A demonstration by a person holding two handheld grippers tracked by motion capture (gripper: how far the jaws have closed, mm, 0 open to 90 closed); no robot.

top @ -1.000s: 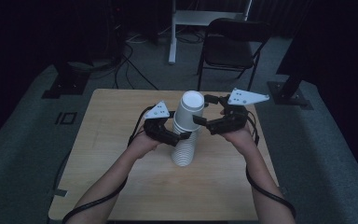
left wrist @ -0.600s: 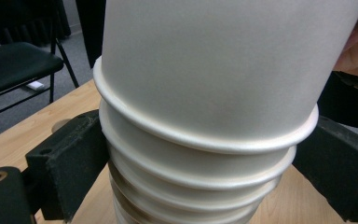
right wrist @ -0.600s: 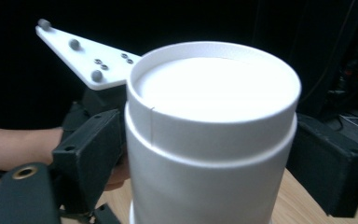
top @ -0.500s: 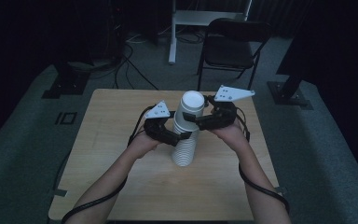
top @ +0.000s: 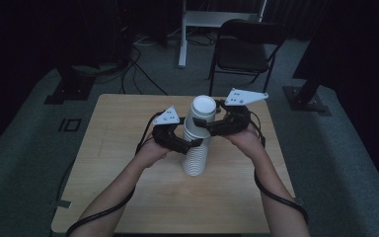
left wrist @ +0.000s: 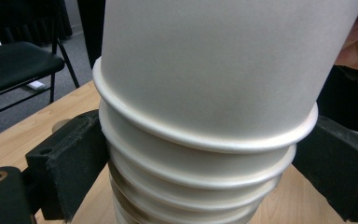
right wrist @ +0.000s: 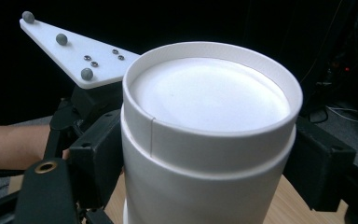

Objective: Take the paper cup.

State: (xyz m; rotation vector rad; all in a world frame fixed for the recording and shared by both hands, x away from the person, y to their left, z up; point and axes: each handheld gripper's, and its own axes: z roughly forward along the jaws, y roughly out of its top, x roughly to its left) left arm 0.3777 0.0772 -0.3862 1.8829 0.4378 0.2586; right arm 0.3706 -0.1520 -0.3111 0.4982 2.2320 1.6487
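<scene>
A stack of upturned white paper cups [top: 196, 157] stands at the middle of the wooden table [top: 123, 133]. My left gripper [top: 192, 143] comes in from the left and is shut on the stack's ribbed rims [left wrist: 191, 186], one black jaw on each side. My right gripper [top: 206, 127] comes in from the right and is shut on the top cup [top: 201, 114], higher up. In the right gripper view the top cup [right wrist: 209, 98] sits bottom-up between the jaws, with the left gripper's white marker plate [right wrist: 74, 51] behind it. The top cup [left wrist: 214, 70] leans slightly on the stack.
A black folding chair [top: 246, 44] and a white desk leg [top: 181, 34] stand beyond the table's far edge. Black stand bases [top: 69, 86] and cables lie on the grey floor around. Both forearms reach in over the table's near half.
My right gripper and hand have shifted a little to the left, closer in on the top cup. The left gripper and the stack have stayed where they were.
</scene>
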